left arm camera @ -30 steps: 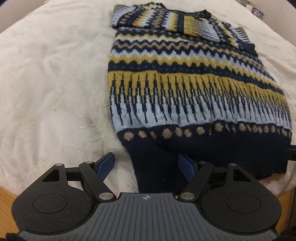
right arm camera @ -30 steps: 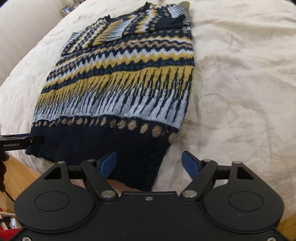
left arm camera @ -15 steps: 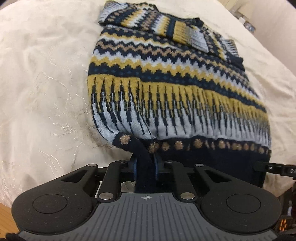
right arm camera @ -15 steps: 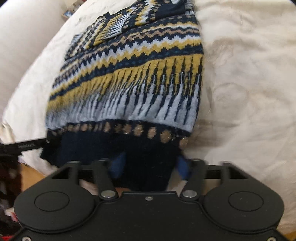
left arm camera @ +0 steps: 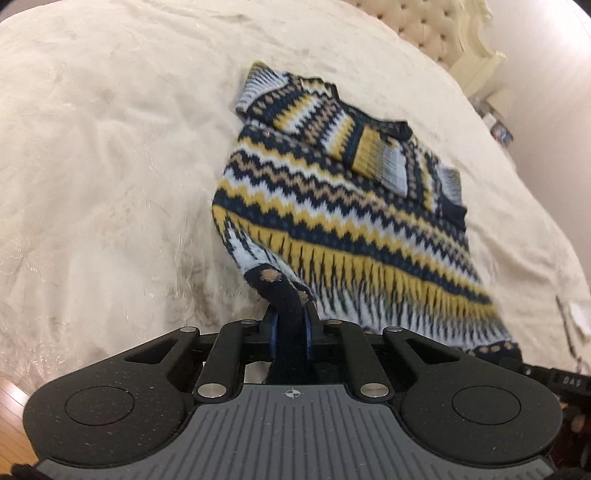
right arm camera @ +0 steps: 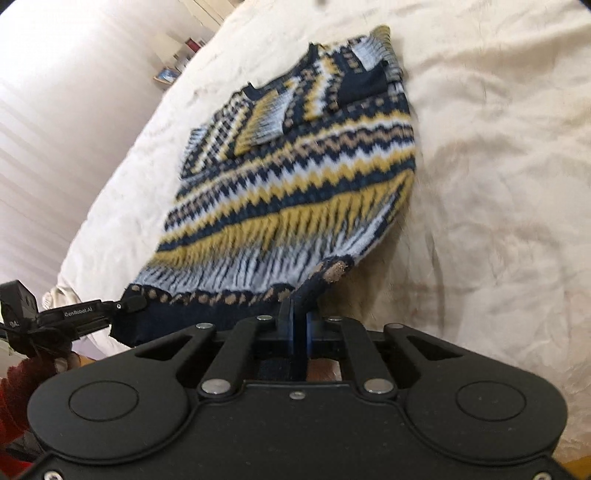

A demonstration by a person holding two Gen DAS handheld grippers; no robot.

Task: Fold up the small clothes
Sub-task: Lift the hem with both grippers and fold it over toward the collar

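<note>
Both grippers, left gripper (left arm camera: 290,325) and right gripper (right arm camera: 298,325), pinch sweater (left arm camera: 343,206) hem corners; cream bed (left arm camera: 110,166) beyond fingers, headboard (left arm camera: 424,29) far off.

A bed covered by a cream embroidered bedspread (left arm camera: 110,155) carries 1 patterned knit sweater (left arm camera: 332,192), its upper part lying flat on the cover, sleeves folded across the chest, hem end raised.

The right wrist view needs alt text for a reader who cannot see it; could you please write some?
The right gripper is shut on the navy hem of a patterned knit sweater, lifting that corner off a cream bedspread. The left gripper pinches the hem's other corner at left.
</note>
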